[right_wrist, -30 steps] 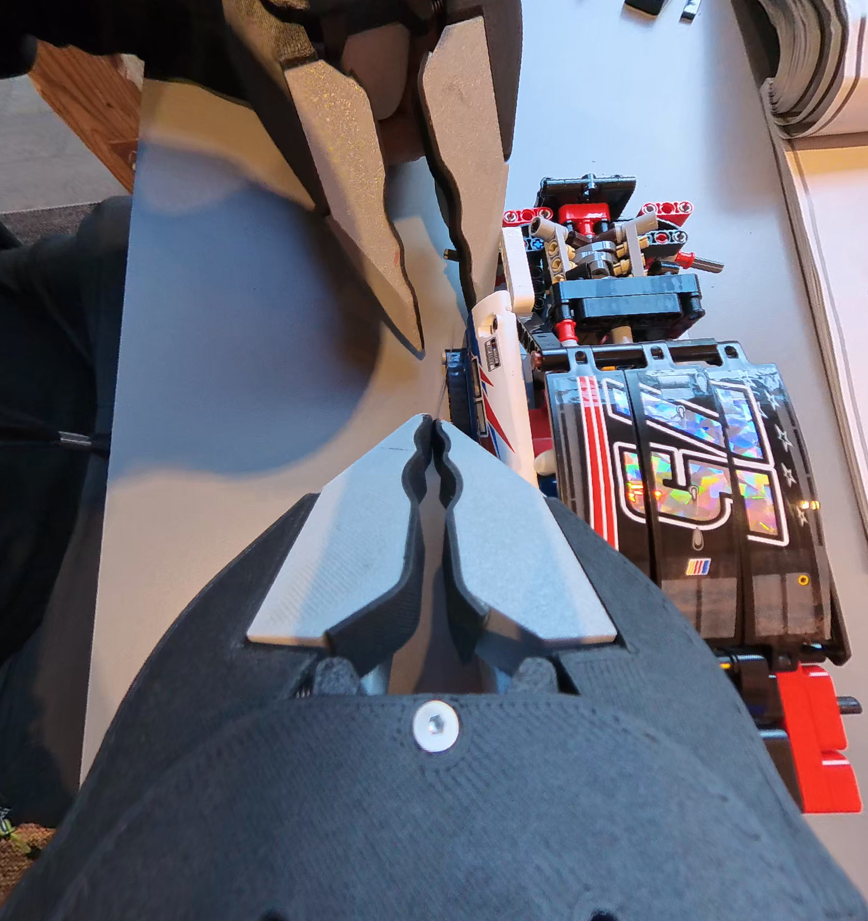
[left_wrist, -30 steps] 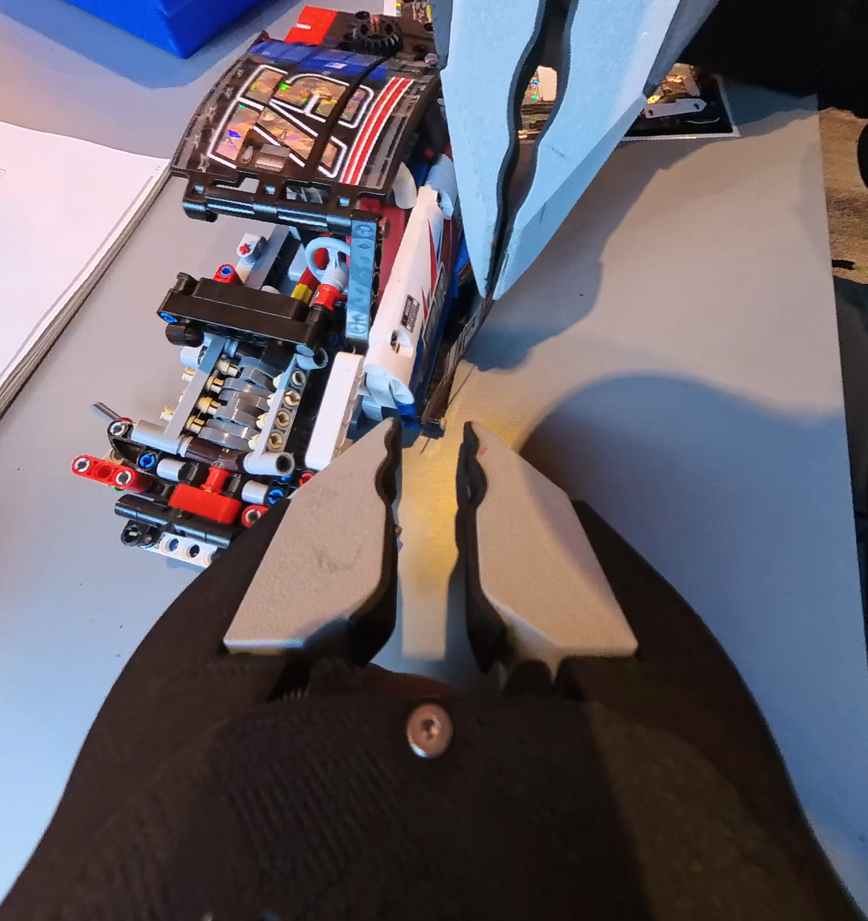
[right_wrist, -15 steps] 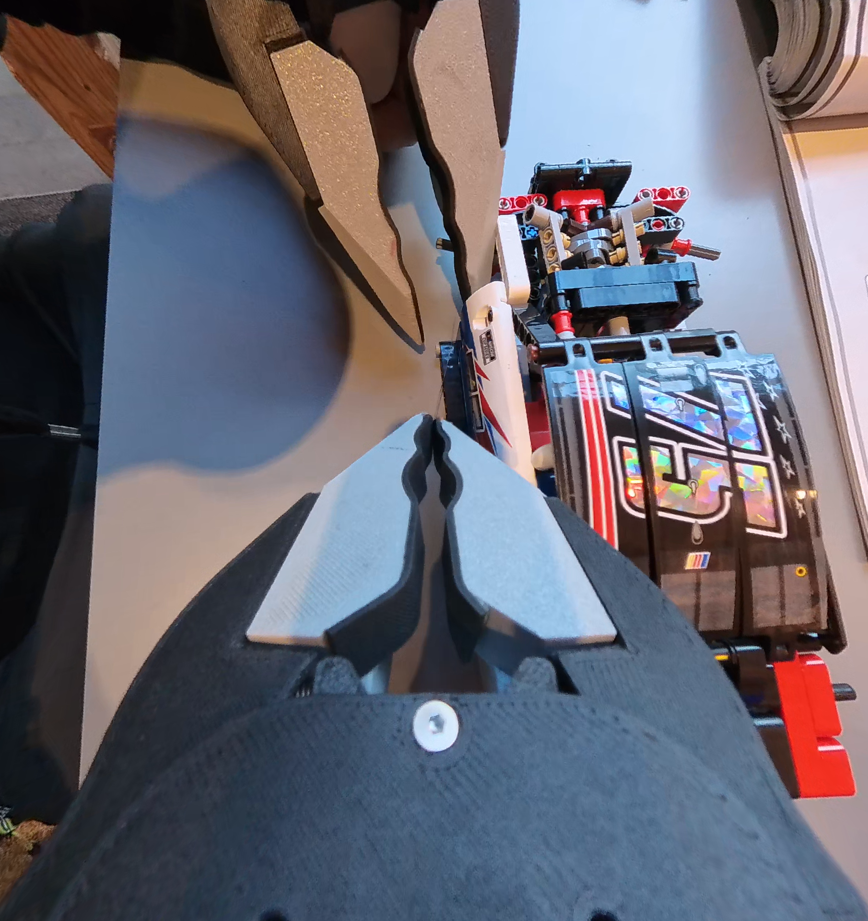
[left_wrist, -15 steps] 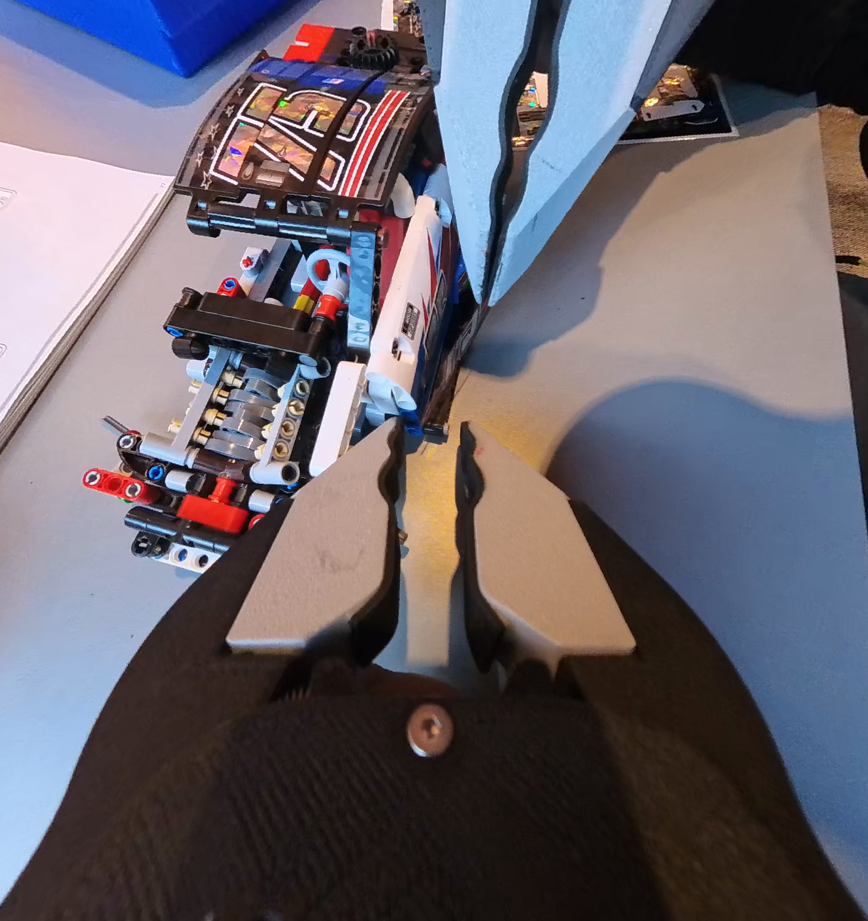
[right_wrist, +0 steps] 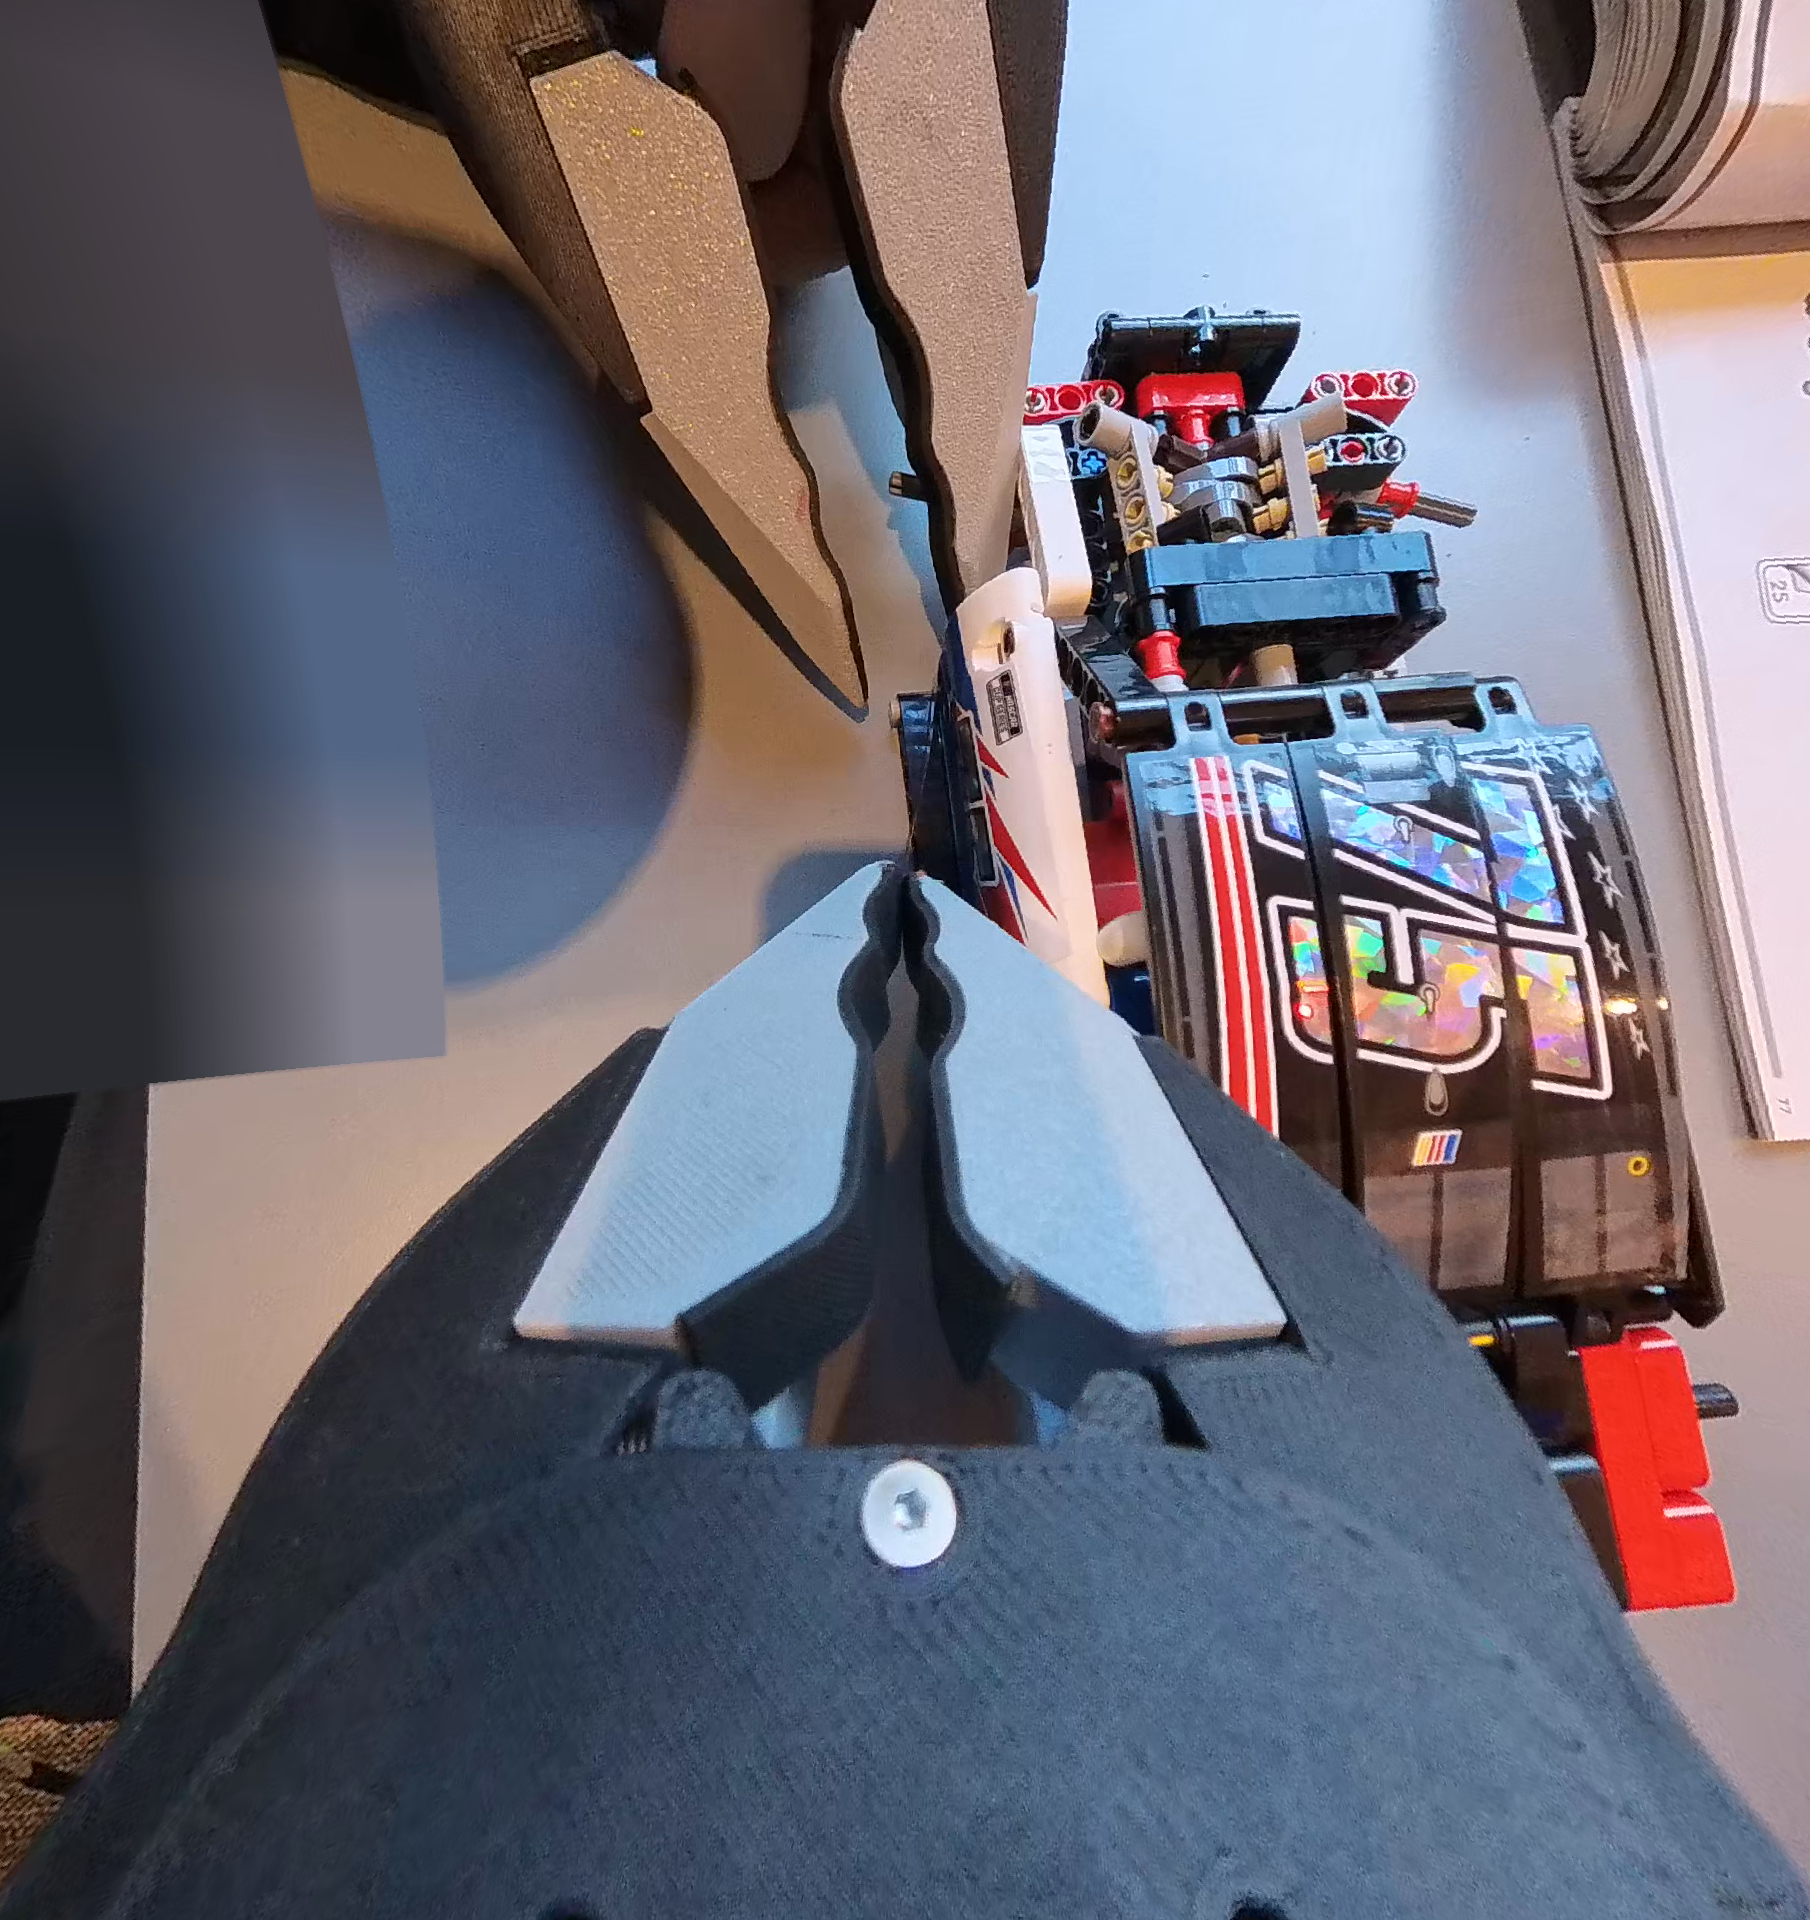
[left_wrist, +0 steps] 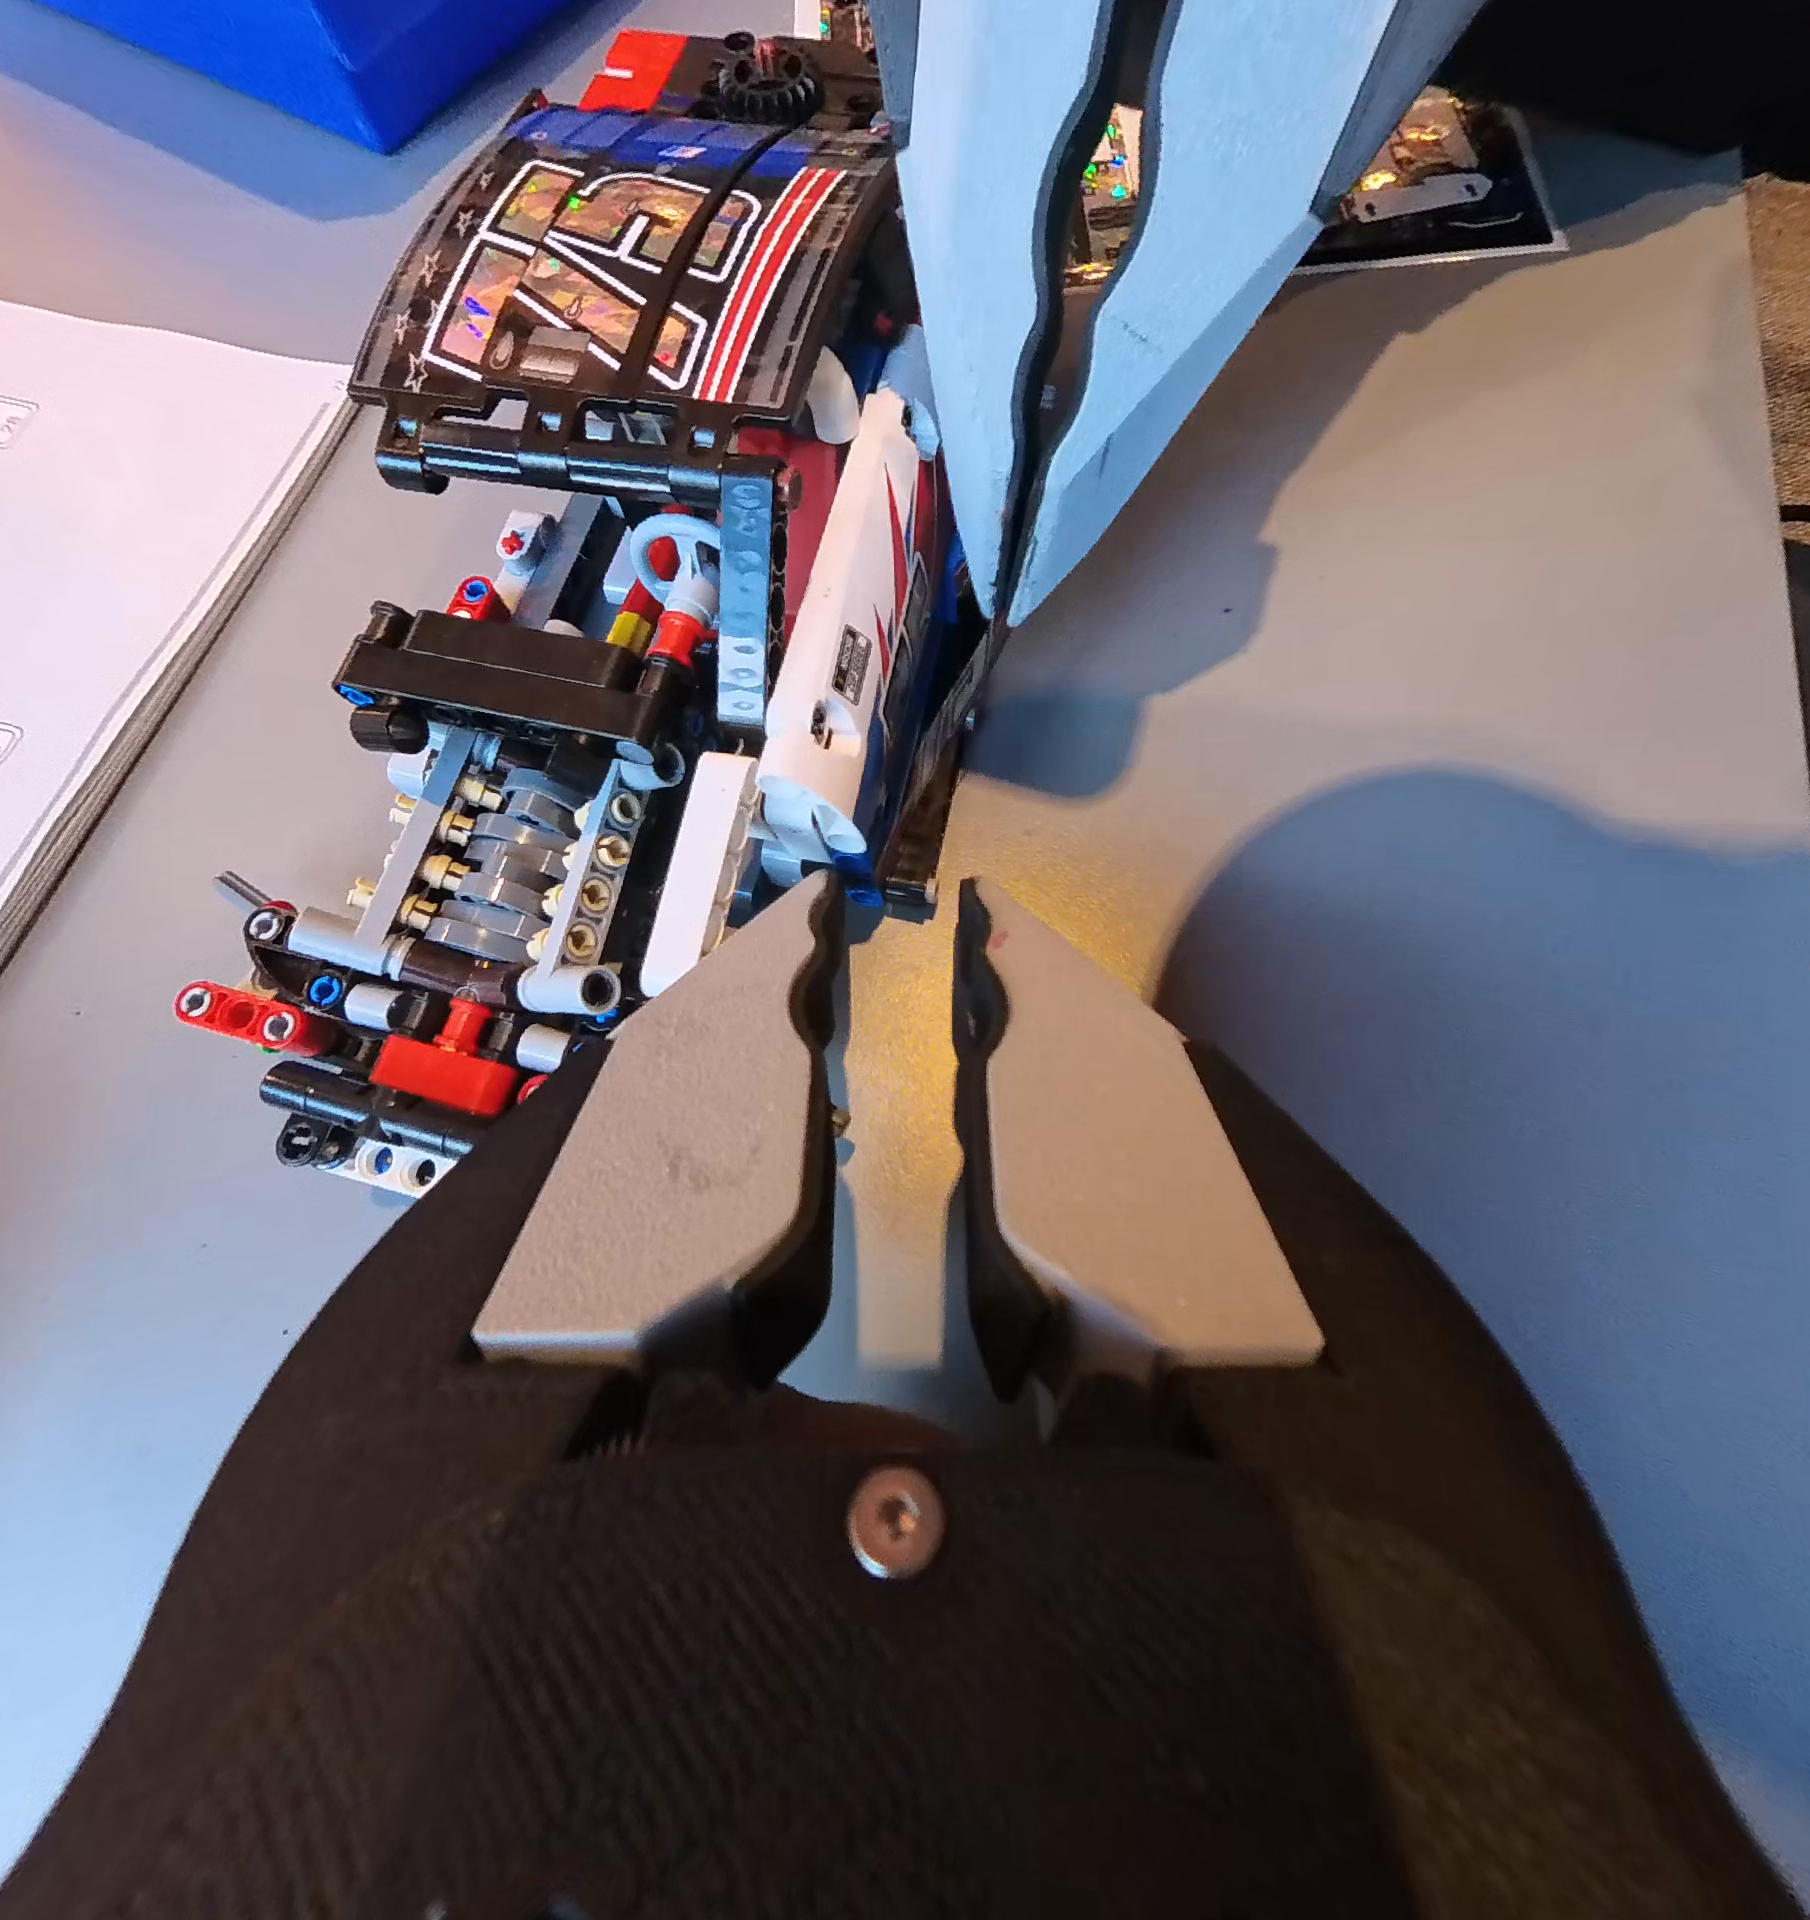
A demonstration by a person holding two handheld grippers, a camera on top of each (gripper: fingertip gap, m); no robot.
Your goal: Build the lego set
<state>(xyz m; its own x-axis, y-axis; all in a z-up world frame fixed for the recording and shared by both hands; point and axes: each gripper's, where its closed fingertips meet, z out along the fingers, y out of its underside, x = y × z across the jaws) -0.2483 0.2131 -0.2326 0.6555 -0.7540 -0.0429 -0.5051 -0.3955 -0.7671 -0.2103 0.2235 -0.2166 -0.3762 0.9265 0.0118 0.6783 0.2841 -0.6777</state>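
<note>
A partly built lego racing car (left_wrist: 610,623) lies on the grey table, with a black roof bearing a shiny number sticker, a white side panel and an exposed engine. It also shows in the right wrist view (right_wrist: 1296,831). My left gripper (left_wrist: 896,904) is open by a narrow gap, its tips at the car's front side corner, where a small black pin (left_wrist: 911,888) sticks out. My right gripper (right_wrist: 896,878) is shut, its tips against the car's dark blue lower side. It shows from above in the left wrist view (left_wrist: 1005,613). The left gripper shows in the right wrist view (right_wrist: 906,665).
An open instruction booklet (left_wrist: 101,571) lies beyond the car and shows in the right wrist view (right_wrist: 1763,623). A blue box (left_wrist: 309,62) and a dark sticker sheet (left_wrist: 1431,208) lie at the back. The table edge (left_wrist: 1774,623) is close on my side. One gripper's finger ends stand about 5 cm off the other's.
My left gripper has edged forward, so the car's front corner now sits at its tips. My right gripper stays shut at the car's side.
</note>
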